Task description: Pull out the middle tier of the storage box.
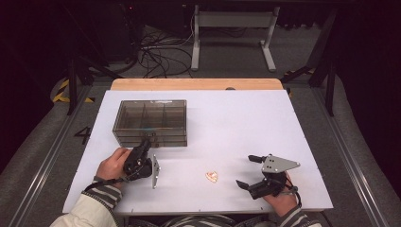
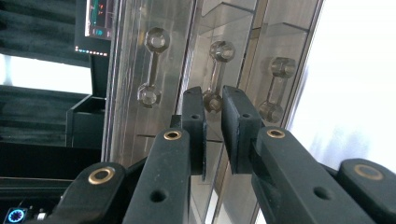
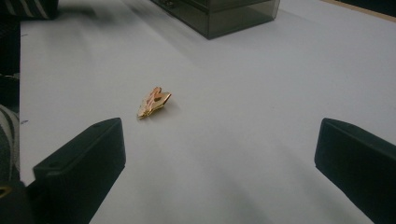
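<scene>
Gripping the middle drawer handle [image 2: 214, 77], the left gripper's [image 2: 212, 105] fingers [image 2: 194, 109] pinch its lower end.

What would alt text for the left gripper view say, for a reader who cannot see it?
The left claw has its two black jaws closed around the lower knob of the middle drawer handle on a smoky clear drawer box. Matching handles sit on either side, and the white table lies at right.
</scene>
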The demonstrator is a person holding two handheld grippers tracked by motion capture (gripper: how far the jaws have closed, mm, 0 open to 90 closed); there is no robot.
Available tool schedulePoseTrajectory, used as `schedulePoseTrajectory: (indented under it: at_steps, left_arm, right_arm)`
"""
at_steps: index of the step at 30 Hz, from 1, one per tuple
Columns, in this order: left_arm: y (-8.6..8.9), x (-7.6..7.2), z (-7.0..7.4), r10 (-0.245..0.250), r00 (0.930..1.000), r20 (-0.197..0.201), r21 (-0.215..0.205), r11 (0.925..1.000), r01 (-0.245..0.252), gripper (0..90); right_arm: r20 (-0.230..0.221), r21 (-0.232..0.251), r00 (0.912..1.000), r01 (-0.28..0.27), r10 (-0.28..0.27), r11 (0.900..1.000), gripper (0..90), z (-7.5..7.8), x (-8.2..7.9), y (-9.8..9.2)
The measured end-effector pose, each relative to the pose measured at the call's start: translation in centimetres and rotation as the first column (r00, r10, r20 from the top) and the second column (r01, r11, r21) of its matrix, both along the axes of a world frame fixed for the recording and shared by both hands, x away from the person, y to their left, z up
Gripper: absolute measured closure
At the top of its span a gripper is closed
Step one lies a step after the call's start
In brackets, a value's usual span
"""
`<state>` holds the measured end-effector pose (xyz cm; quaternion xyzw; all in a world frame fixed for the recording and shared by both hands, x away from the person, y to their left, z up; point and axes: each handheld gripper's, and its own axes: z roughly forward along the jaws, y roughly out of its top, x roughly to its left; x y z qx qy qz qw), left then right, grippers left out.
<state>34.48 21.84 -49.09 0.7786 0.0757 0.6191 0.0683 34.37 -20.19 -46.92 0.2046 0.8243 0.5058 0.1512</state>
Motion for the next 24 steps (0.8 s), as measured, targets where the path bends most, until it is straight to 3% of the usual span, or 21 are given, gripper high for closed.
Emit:
schedulePoseTrajectory:
  at_steps: [4, 16, 19, 22, 24]
  left_arm:
    - [-0.2, -0.4, -0.1, 0.001, 1.0000, -0.006, 0.019, 0.9998, -0.001, 80.1]
    - [-0.2, -1.4, -0.1, 0.002, 0.9999, -0.013, 0.018, 0.9998, -0.002, 78.8]
    - [-0.1, -1.6, 0.3, 0.000, 0.9991, -0.042, -0.024, 0.9997, -0.001, 72.4]
    - [0.0, -1.8, 1.1, -0.002, 0.9941, -0.108, -0.079, 0.9968, -0.007, 69.1]
    - [0.2, -1.9, 1.4, -0.014, 0.9913, -0.131, -0.104, 0.9946, 0.001, 65.4]
  right_arm:
    - [0.000, 0.001, 1.0000, -0.002, 0.002, 1.000, 2.3, 0.0, 0.0, 0.0]
    - [0.000, -0.001, 1.0000, -0.006, 0.006, 1.000, 2.3, 0.0, 0.0, 0.0]
    - [0.000, -0.001, 1.0000, -0.006, 0.006, 1.000, 2.4, 0.0, 0.0, 0.0]
    - [-0.001, -0.002, 1.0000, -0.005, 0.005, 1.000, 2.4, 0.0, 0.0, 0.0]
    - [-0.001, -0.002, 1.0000, -0.006, 0.006, 1.000, 2.3, 0.0, 0.0, 0.0]
